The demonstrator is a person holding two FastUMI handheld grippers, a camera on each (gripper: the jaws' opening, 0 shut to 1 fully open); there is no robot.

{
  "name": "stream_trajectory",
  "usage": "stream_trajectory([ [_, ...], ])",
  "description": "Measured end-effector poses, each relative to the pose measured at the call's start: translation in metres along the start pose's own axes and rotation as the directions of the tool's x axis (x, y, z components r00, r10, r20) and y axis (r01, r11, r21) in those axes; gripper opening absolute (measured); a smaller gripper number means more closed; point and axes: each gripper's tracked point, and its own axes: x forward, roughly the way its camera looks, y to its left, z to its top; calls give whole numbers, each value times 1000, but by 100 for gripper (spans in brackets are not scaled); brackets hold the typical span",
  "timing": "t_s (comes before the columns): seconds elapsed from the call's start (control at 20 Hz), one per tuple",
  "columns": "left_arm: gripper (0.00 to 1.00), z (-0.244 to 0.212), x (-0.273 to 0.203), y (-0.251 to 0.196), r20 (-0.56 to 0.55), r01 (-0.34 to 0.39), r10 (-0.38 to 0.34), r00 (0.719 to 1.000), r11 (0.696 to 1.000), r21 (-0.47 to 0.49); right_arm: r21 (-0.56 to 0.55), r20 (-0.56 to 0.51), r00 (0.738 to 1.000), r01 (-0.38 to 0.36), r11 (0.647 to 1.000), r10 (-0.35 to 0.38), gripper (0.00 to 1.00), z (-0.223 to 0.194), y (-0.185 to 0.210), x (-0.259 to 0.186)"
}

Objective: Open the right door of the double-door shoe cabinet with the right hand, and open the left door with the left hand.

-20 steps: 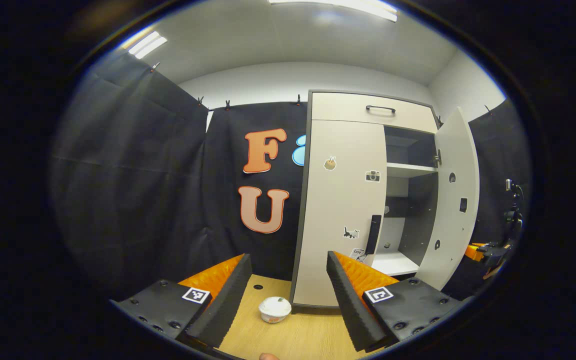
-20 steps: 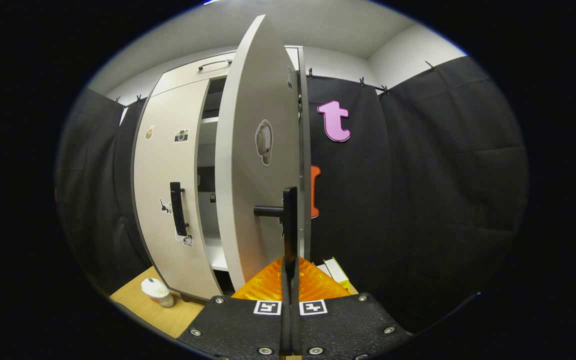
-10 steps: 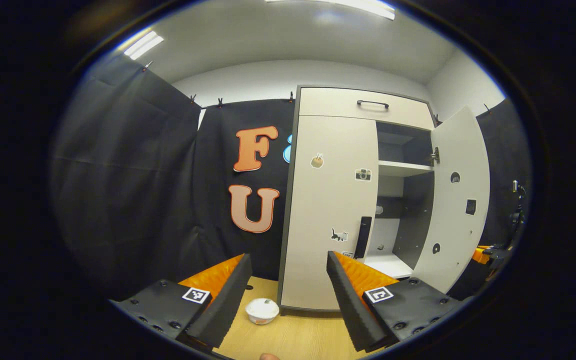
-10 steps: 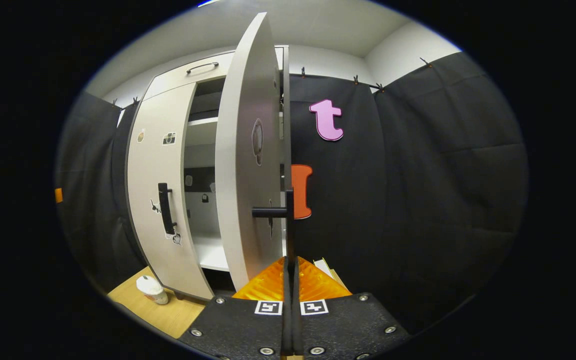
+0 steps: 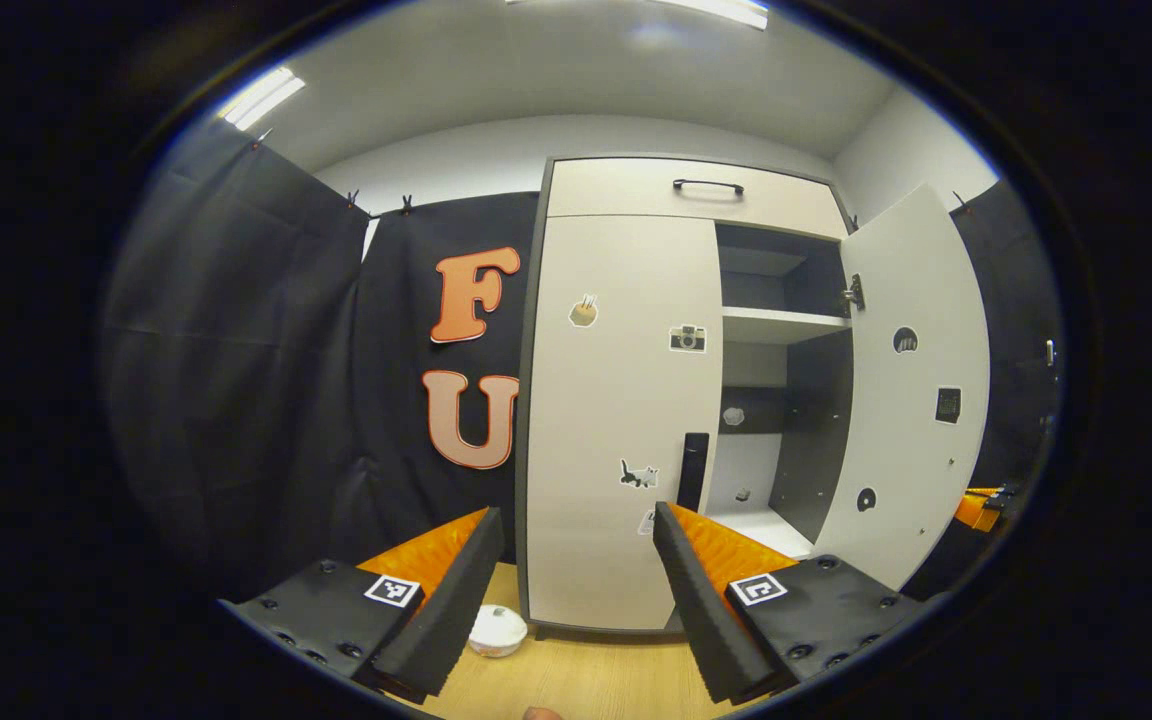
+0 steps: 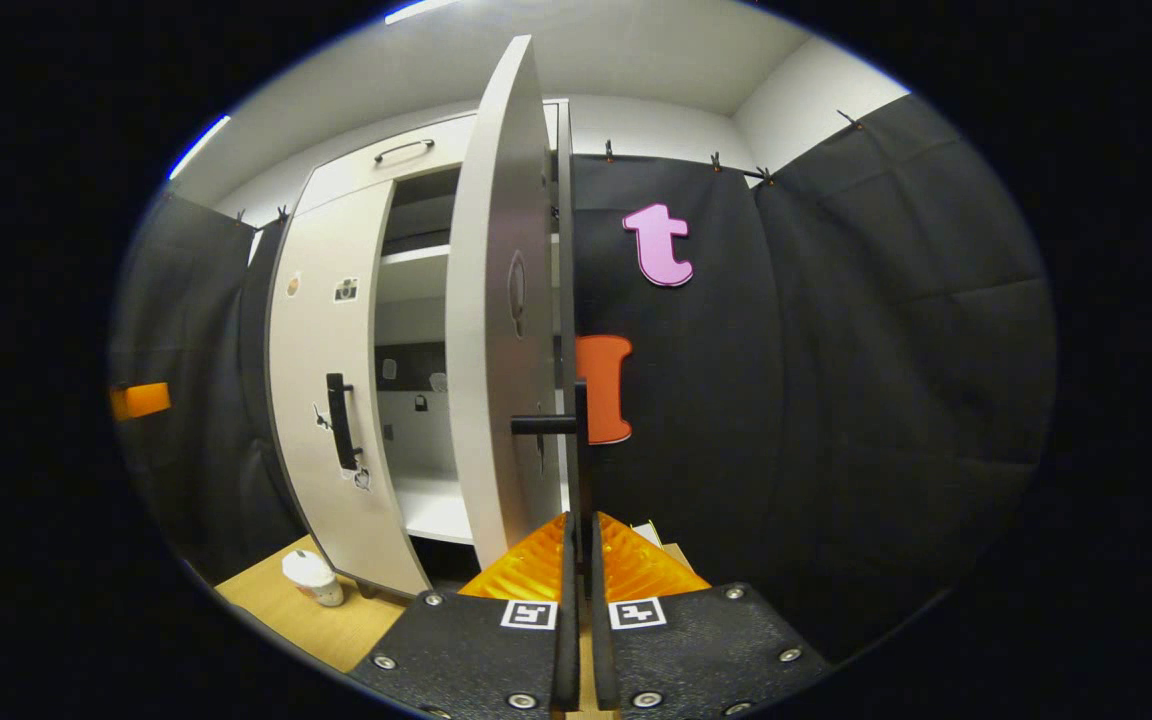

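The pale shoe cabinet stands ahead in the left gripper view. Its left door [image 5: 616, 420] is closed, with a black upright handle [image 5: 693, 470] just above my right finger's tip. My left gripper [image 5: 576, 520] is open and holds nothing, a short way in front of that door. The right door [image 5: 911, 400] is swung wide, baring the shelves [image 5: 786, 325]. In the right gripper view that door [image 6: 506, 330] is seen nearly edge-on. My right gripper [image 6: 581, 525] is shut on its black handle [image 6: 581, 440]. The left gripper's orange tip [image 6: 141, 400] shows far left.
A white cup [image 5: 496, 630] stands on the wooden surface [image 5: 586, 680] by the cabinet's left foot, also the cup [image 6: 313, 578] in the right gripper view. A top drawer with a handle [image 5: 708, 186] crowns the cabinet. Black cloth walls close in on both sides.
The right door has swung a little wider with my right gripper on its handle. My left gripper has moved nearer the closed left door, whose handle now sits just above its right finger.
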Motion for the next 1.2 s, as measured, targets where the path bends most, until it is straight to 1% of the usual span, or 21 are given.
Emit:
stream_trajectory([
  [0.1, 97, -1, 12, -16, 3, 23, -23, 1000, 1000, -4, 3, -14, 1000, 20, 1000, -20, 12, -3, -6, -5],
  [0.15, 98, -1, 18, -25, 8, 36, -36, 999, 999, -2, 5, -28, 999, 37, 999, -37, 27, -6, -9, -8],
  [0.2, 96, -2, 25, -34, 11, 50, -50, 999, 999, 2, 11, -37, 998, 46, 999, -46, 43, -7, -11, -11],
  [0.25, 97, -3, 33, -43, 16, 65, -65, 998, 998, 7, 21, -39, 998, 50, 999, -49, 64, -7, -13, -13],
  [0.3, 96, -4, 41, -51, 16, 76, -76, 997, 997, 13, 35, -41, 998, 57, 998, -55, 70, -8, -14, -13],
  [0.35, 96, -7, 50, -59, 13, 84, -84, 996, 996, 18, 48, -38, 997, 66, 997, -64, 89, -8, -16, -13],
  [0.4, 96, -11, 59, -68, 8, 93, -93, 996, 995, 23, 57, -36, 996, 79, 995, -77, 96, -9, -19, -13],
  [0.45, 96, -15, 69, -76, 2, 101, -101, 995, 994, 27, 60, -33, 995, 92, 994, -90, 93, -9, -22, -13],
  [0.65, 95, -32, 110, -96, -16, 111, -110, 994, 992, 52, 47, -29, 993, 114, 992, -113, 93, -9, -30, -13],
  [0.7, 96, -37, 121, -101, -19, 113, -112, 994, 992, 52, 40, -26, 993, 115, 992, -115, 93, -9, -32, -13],
  [0.85, 98, -54, 157, -104, -45, 94, -91, 995, 994, 58, 35, -16, 993, 114, 993, -113, 93, -7, -33, -11],
  [0.9, 96, -60, 167, -104, -54, 91, -88, 995, 994, 60, 34, -12, 993, 117, 993, -117, 93, -6, -34, -11],
  [1.1, 96, -68, 196, -111, -44, 114, -112, 993, 993, 24, 39, -3, 992, 129, 991, -129, 93, -4, -36, -9],
  [1.2, 97, -73, 206, -111, -43, 112, -111, 993, 993, 25, 38, 1, 991, 136, 990, -136, 93, -3, -38, -8],
])
